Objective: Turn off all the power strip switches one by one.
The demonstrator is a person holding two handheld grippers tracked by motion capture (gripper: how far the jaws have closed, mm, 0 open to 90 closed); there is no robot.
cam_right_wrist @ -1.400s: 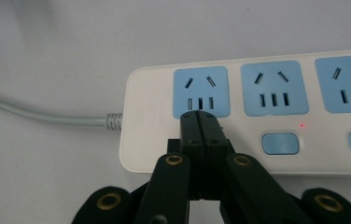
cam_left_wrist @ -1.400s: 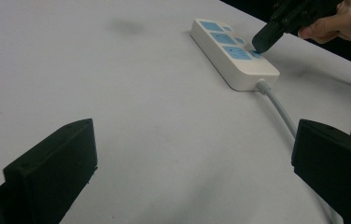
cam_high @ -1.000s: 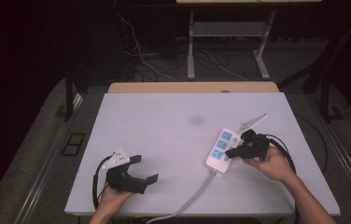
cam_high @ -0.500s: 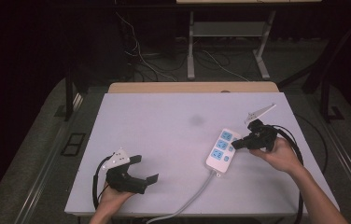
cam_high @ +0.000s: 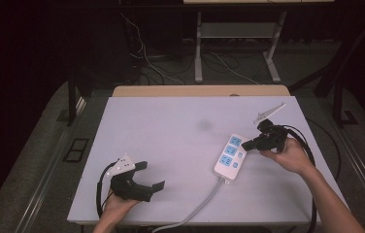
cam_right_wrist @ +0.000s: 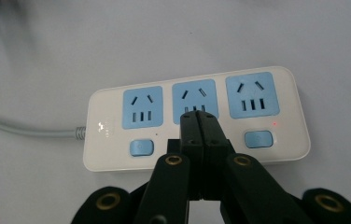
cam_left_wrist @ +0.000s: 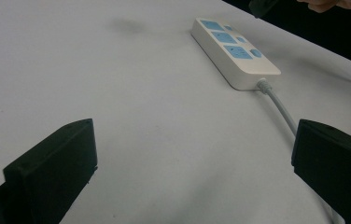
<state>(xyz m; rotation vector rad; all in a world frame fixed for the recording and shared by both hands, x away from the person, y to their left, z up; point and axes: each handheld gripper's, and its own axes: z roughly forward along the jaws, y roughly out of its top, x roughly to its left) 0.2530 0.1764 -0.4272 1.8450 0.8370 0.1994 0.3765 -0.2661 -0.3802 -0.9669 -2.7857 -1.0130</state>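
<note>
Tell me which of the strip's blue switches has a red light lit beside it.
The switch under the socket farthest from the cord, on the power strip. A small red dot glows just above it; the cord-end switch shows none.

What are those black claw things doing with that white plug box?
A person holds a claw in each hand at a white table. The right claw is shut, with nothing between its jaws, and points at the middle of the power strip, right by its row of blue switches. A small red light glows near one switch. Whether the claw touches the strip is hard to tell. The left claw sits open near the table's front edge, away from the strip.
</note>
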